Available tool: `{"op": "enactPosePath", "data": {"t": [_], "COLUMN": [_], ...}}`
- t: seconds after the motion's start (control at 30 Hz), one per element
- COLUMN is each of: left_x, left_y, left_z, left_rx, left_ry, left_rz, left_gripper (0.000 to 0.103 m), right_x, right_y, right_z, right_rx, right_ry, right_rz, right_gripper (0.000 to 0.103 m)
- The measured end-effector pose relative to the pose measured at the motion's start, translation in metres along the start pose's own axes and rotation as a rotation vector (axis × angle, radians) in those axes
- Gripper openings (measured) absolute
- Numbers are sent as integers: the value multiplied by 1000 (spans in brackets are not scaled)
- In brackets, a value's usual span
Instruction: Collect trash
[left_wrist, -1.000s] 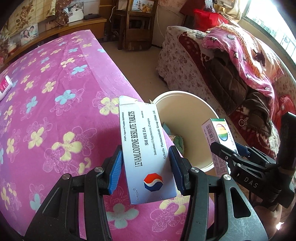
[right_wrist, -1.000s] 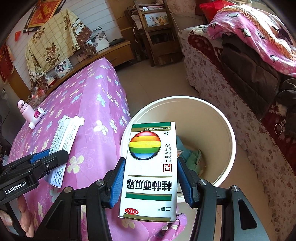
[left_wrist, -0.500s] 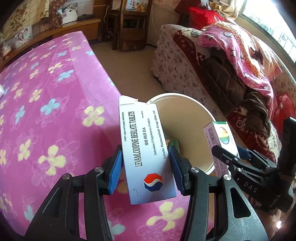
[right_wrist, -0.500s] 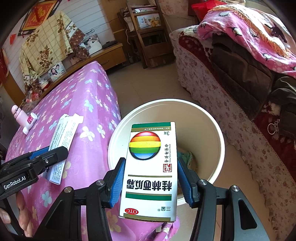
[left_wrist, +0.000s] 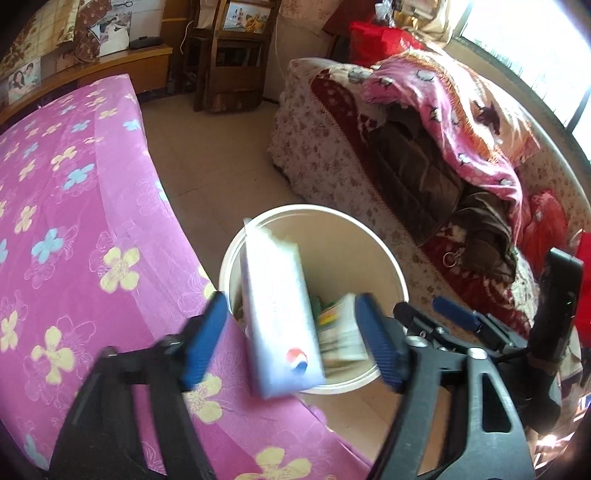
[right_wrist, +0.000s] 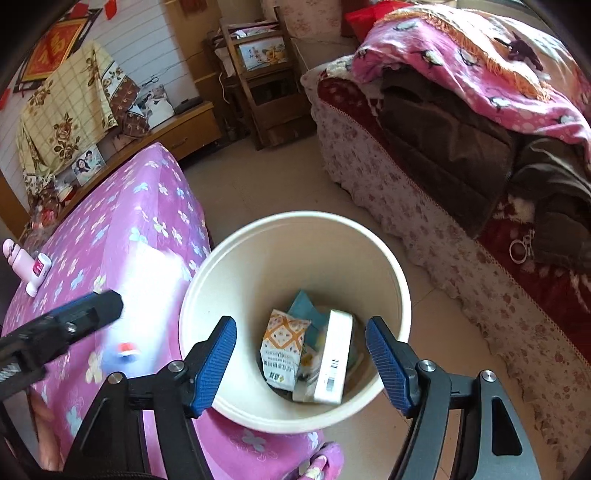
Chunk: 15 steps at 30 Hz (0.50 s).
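Note:
My left gripper (left_wrist: 291, 343) is open. The white tablet box (left_wrist: 279, 317) is blurred between its spread fingers, free of both, over the rim of the cream bin (left_wrist: 384, 254). My right gripper (right_wrist: 301, 360) is open and empty above the bin (right_wrist: 229, 258). The rainbow medicine box (right_wrist: 332, 362) lies on its edge inside the bin beside an orange-patterned packet (right_wrist: 282, 347); it also shows blurred in the left wrist view (left_wrist: 340, 328). The tablet box shows as a white blur (right_wrist: 147, 295) by the left gripper (right_wrist: 74, 325).
The bed with the pink flowered cover (left_wrist: 74, 221) is at the left, its corner against the bin. A pink bottle (right_wrist: 22, 266) lies on it. A sofa piled with blankets and clothes (left_wrist: 443, 147) is at the right. Tiled floor (left_wrist: 210, 147) lies between, with a wooden chair (left_wrist: 229, 55) behind.
Both grippers have opened. The rainbow box has dropped from the right gripper into the bin. The tablet box has come loose from the left gripper and is falling over the bin's rim.

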<state>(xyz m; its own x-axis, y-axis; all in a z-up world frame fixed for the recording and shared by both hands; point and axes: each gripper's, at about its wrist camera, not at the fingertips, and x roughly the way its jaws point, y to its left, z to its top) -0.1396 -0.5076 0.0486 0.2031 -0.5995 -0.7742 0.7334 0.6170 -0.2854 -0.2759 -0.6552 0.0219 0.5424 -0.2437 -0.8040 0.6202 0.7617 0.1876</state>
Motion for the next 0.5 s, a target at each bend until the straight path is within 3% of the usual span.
{"op": "enactPosePath", "data": {"t": [0.17, 0.5], "left_x": [-8, -53], "left_y": [3, 26], "left_z": [-4, -29], "left_rx": [5, -18], "left_ry": [-2, -82], "left_rz": [15, 140], "left_gripper": [76, 76], "right_x": [-2, -37], "right_y": [3, 41], "right_z": [-16, -38], "right_rx": [16, -39], "right_ry": [36, -30], "right_rz": [24, 28], "right_gripper": [70, 71]}}
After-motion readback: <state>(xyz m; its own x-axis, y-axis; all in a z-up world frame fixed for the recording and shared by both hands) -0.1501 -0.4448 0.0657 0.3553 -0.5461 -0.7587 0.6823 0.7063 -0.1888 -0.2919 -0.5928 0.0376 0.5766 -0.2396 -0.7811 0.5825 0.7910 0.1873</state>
